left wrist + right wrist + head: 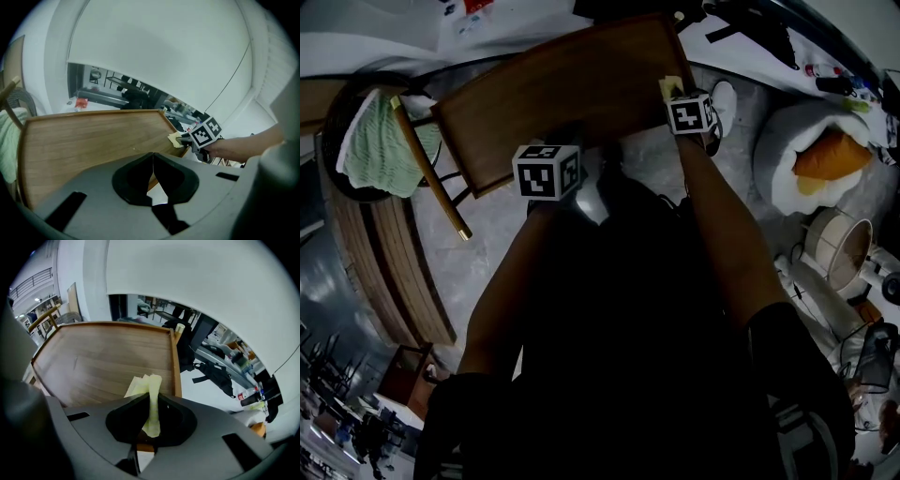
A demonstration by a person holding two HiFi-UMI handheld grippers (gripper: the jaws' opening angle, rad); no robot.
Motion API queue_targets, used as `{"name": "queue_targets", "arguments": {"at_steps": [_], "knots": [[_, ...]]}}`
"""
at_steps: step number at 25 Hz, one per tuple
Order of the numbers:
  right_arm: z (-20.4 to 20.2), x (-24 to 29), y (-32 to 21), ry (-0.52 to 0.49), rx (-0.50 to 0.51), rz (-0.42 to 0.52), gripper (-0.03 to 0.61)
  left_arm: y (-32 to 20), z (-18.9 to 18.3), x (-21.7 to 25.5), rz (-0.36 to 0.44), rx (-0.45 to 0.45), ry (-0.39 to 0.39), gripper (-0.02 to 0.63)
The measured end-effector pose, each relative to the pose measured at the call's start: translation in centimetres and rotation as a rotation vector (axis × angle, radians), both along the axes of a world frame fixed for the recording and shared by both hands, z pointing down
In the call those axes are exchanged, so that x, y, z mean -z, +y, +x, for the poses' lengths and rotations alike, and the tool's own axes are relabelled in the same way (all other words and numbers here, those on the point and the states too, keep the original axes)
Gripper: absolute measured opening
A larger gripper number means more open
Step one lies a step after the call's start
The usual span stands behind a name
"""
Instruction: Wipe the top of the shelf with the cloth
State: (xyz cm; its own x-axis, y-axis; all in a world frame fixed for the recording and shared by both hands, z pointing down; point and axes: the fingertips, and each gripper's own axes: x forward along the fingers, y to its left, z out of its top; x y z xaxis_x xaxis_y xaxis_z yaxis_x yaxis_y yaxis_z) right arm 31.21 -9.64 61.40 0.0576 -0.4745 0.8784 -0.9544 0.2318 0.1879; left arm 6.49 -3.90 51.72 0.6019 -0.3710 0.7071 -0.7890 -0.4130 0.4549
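Observation:
The shelf's wooden top (572, 89) (89, 140) (108, 362) is a brown board ahead of me. My right gripper (670, 91) (151, 394) is shut on a pale yellow cloth (143, 385) (668, 86) (175, 138), whose free end lies on the board near its right front corner. My left gripper (572, 141) (153, 164) is shut with nothing between its jaws, poised over the board's near edge, left of the right gripper (187, 138).
A chair with a green towel (380, 141) stands left of the shelf. A white and orange cushion (811, 159) and a round basket (839, 248) lie on the floor at right. A desk with a black bag (215, 371) runs behind the shelf's right edge.

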Motion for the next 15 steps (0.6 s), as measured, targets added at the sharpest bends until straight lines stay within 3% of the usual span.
{"name": "queue_targets", "arguments": {"at_steps": [3,6,10,15], "knots": [[0.7,0.6,0.1,-0.045,-0.12,0.031,0.044,0.6,-2.2,0.7,0.013,0.028,0.008,0.014],[-2.0,1.8,0.1,-0.092,-0.105,0.067,0.044,1.3,-5.5,1.1,0.016,0.061,0.013,0.014],[-12.4,3.7,0.0,-0.239,0.024,0.115,0.044,2.3,-11.1,1.9,0.021,0.107,0.013,0.014],[-30.1,4.9,1.9,-0.517,0.133,0.047,0.044,3.4,-18.6,3.8,0.04,0.18,0.013,0.014]]}}
